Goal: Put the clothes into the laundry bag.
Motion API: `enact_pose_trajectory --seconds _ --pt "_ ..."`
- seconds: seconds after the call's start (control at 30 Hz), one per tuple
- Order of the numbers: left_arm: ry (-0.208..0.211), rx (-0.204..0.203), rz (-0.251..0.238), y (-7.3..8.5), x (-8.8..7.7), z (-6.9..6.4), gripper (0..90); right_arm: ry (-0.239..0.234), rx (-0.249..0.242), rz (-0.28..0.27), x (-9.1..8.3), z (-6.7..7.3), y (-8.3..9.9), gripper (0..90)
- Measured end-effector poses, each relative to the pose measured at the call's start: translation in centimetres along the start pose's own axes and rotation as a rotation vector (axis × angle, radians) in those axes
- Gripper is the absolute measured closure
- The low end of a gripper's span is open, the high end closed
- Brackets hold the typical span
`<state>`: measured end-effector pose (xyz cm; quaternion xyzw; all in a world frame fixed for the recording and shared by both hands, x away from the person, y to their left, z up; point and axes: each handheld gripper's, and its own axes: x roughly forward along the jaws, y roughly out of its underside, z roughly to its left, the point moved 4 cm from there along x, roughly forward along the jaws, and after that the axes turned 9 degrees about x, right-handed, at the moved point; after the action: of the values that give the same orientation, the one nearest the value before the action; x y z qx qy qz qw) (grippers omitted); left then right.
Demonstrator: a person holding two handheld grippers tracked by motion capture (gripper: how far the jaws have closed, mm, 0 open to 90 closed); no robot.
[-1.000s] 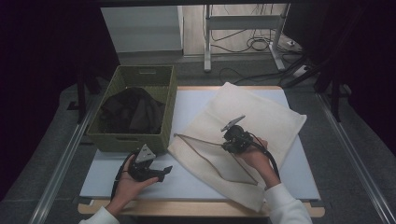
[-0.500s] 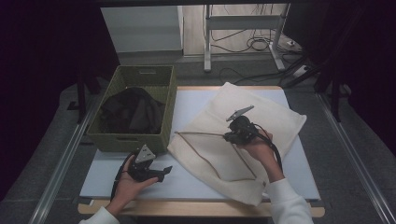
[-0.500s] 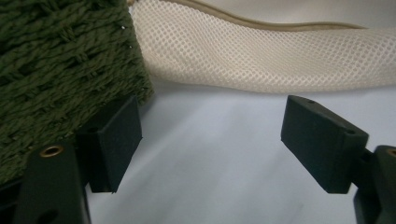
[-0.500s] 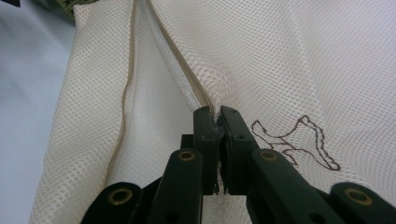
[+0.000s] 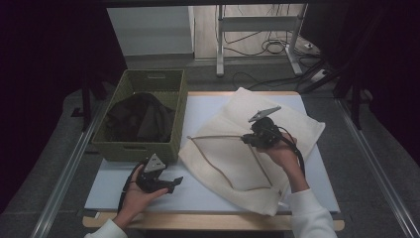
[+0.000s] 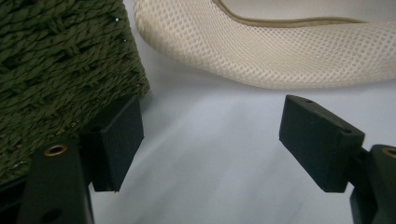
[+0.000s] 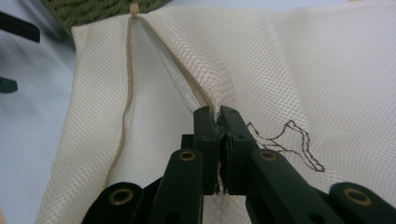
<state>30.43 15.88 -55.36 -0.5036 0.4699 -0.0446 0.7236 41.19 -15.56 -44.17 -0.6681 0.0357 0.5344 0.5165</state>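
Now I lift the bag mouth by its zipper edge, right gripper clamped there; left gripper waits agape beside the basket.

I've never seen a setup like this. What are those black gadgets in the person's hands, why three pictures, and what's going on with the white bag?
A person holds a two-jaw hand tool in each hand. One camera looks down from above; one more rides on each tool, looking along its jaws. On the table lie a cream mesh laundry bag and a green woven basket with dark clothing inside. The right gripper is shut on the bag's edge beside its zipper opening. The left gripper is open beside the basket, holding nothing.
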Motion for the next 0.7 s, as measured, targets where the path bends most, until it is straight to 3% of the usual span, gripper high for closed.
enact_pose_trajectory --seconds 0.43,0.7 --pt "-0.002 0.005 0.008 0.0 0.0 0.1 21.9 -0.003 0.029 -0.063 -1.5 -0.8 -0.7 86.1" --pt "-0.017 -0.006 0.004 0.0 -0.1 0.4 21.4 -0.020 0.040 -0.123 -2.9 -1.5 -2.1 86.3"
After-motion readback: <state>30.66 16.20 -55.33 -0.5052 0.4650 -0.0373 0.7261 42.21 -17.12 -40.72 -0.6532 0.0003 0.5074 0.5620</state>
